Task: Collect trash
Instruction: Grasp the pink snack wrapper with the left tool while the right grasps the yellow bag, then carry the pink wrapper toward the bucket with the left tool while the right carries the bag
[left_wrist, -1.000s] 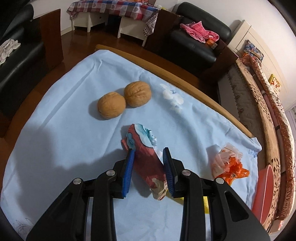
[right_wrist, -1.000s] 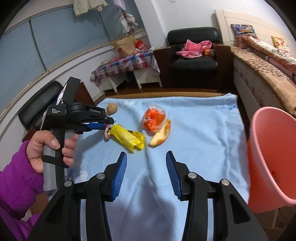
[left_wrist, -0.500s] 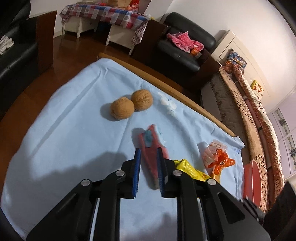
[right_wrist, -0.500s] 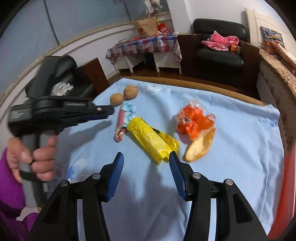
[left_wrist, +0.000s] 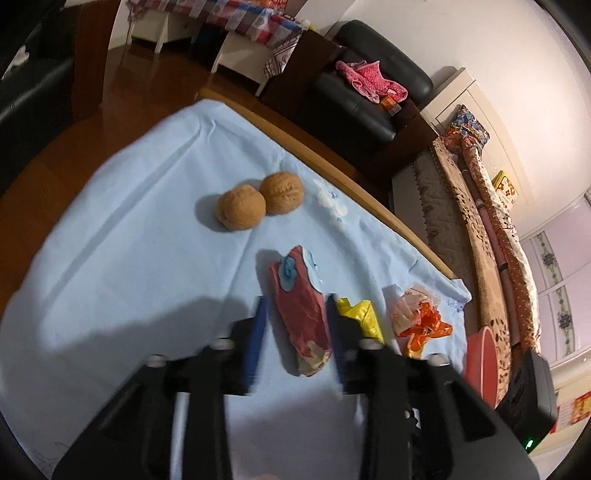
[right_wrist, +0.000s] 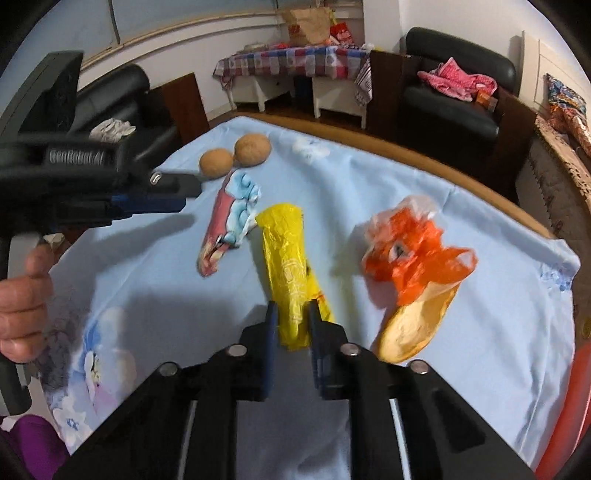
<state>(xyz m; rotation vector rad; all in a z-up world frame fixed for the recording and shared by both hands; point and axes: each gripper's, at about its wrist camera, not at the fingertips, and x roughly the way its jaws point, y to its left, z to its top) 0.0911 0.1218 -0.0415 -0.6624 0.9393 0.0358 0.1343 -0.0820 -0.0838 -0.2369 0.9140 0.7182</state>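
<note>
A red and blue snack wrapper (left_wrist: 291, 280) lies on the light blue tablecloth (left_wrist: 129, 258). My left gripper (left_wrist: 295, 314) straddles its near end; the jaws are opening, and a gap shows beside the left pad. In the right wrist view, a crumpled yellow wrapper (right_wrist: 286, 251) lies next to the red wrapper (right_wrist: 229, 218). The right gripper (right_wrist: 291, 314) is closing on the yellow wrapper's near end, with both pads pressing it. An orange plastic bag (right_wrist: 410, 247) lies to the right, over a tan peel-like piece (right_wrist: 417, 325).
Two walnuts (left_wrist: 242, 212) sit touching near the far side of the cloth. A pink bin (left_wrist: 480, 354) stands off the table's right edge. A hand (right_wrist: 22, 295) holds the left gripper's handle. A black armchair and a sofa stand beyond the table.
The left jaws pinched in on the red wrapper, then spread apart again. The right gripper came forward and down to the yellow wrapper and closed on it.
</note>
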